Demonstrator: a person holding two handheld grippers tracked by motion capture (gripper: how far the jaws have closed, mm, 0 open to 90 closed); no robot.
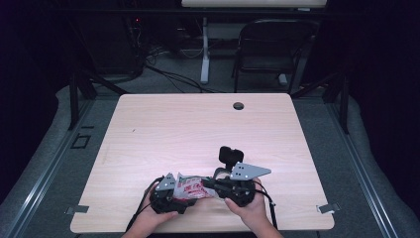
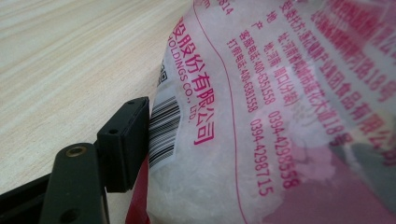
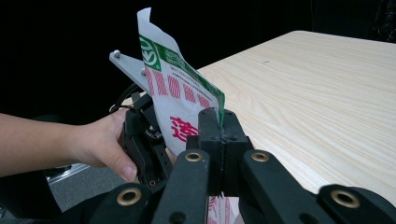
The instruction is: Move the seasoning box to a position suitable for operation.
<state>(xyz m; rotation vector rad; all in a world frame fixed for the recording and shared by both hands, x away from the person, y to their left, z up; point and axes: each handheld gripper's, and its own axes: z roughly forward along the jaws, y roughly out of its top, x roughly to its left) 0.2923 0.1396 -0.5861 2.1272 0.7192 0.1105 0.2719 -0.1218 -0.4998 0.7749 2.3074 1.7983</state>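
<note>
Near table edge (image 1: 198, 229): packet (image 1: 190, 187) between tongs (image 1: 210, 184).

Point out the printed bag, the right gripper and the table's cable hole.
printed bag (image 2: 261, 112), left gripper view, its red-lettered face.
right gripper (image 3: 223, 122), right gripper view, between its closed jaw tips.
cable hole (image 1: 238, 106), high view, its dark middle.

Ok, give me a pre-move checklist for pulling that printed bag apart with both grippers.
1. Right gripper shut on the printed plastic bag: ok.
2. Left gripper clamped on the bag: cannot tell; one jaw touches it by the barcode, the other is hidden.
3. Bag spans both grippers: ok.
4. Bag held near the wooden table's front edge: ok.
5. Bag's seal state: cannot tell.
</note>
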